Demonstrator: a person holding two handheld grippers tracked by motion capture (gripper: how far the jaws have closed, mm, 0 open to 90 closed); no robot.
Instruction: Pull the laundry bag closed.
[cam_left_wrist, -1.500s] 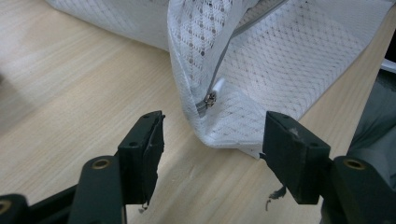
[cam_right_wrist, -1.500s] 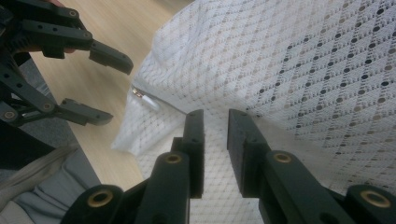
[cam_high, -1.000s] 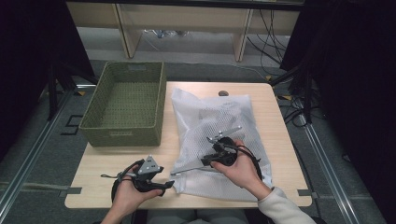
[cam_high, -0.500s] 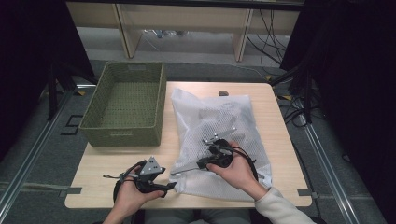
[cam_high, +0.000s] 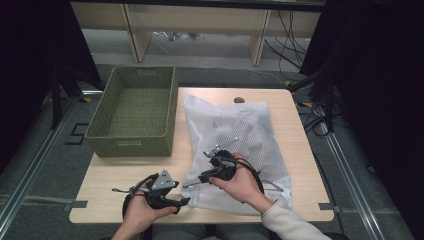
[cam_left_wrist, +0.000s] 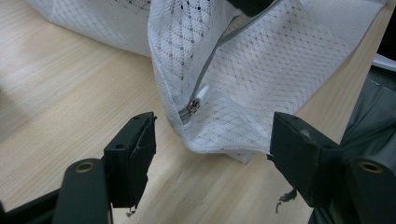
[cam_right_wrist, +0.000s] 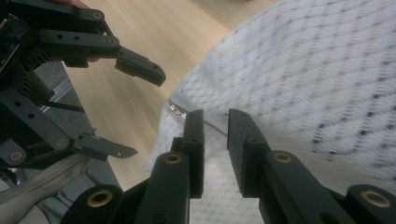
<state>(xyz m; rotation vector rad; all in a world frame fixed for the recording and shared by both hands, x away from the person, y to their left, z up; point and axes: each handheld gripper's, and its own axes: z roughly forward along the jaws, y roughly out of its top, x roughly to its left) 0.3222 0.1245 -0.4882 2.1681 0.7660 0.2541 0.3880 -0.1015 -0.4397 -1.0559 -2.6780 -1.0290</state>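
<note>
Even overhead light is falling on the table, with dark surroundings pressing in.
The high view is looking soft and grainy; the white mesh bag (cam_right_wrist: 322, 79) is blurring in the right gripper view, while the left gripper view is staying sharp.

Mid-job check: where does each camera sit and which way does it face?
High view: overhead, looking forward and down on the table; forearms, left claw, right claw.
Left gripper view: rides the left claw, open jaws toward the mesh bag corner.
Right gripper view: rides the right claw, over mesh.
Shared: zipper pull.
</note>
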